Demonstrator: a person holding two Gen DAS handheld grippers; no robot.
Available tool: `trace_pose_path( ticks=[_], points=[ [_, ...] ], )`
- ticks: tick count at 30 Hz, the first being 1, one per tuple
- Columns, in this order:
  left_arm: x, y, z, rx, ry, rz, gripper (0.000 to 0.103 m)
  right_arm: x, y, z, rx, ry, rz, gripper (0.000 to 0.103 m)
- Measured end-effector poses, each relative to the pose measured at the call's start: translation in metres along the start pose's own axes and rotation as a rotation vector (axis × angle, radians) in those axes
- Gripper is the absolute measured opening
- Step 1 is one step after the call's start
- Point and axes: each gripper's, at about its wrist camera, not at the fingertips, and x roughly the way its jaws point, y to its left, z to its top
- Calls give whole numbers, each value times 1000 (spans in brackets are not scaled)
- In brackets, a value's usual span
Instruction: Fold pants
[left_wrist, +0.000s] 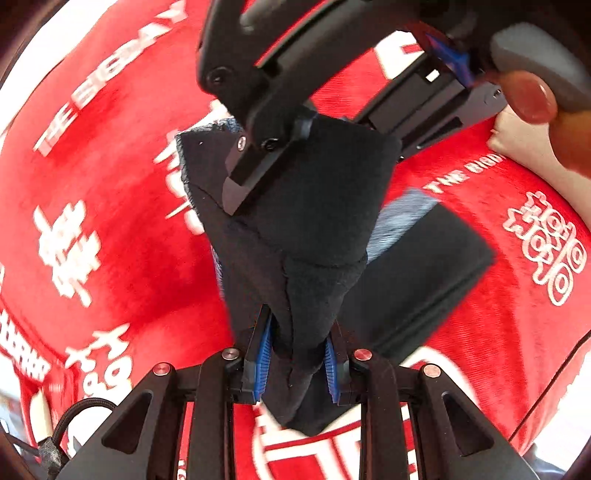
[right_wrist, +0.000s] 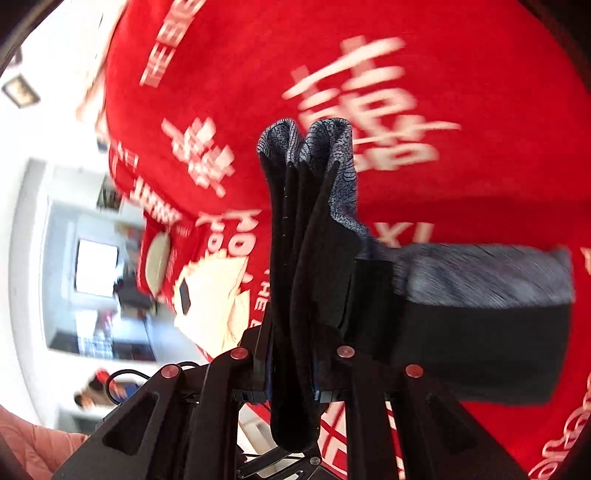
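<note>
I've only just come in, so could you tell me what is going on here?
A person is folding dark pants over a red cloth with white lettering, one handheld gripper in each hand. The left gripper is clamped on a bunch of the fabric, and the right gripper pinches several gathered layers. Both hold the pants up off the cloth.

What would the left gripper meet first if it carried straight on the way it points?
Probably the right gripper, clamped on the same dark fabric pants just ahead of the left gripper; behind it lies the red printed cloth. Depth is unclear.
</note>
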Motion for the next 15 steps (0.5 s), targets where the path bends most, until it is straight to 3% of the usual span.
trace_pose_path(
  ticks=[10,15],
  points=[
    [19,-104,35,157,33,-41,26,-73,-107,-36,184,-135,23,16],
    [47,-129,35,181,96,-35,26,-64,-162,-44,252,-139,36,16]
  ],
)
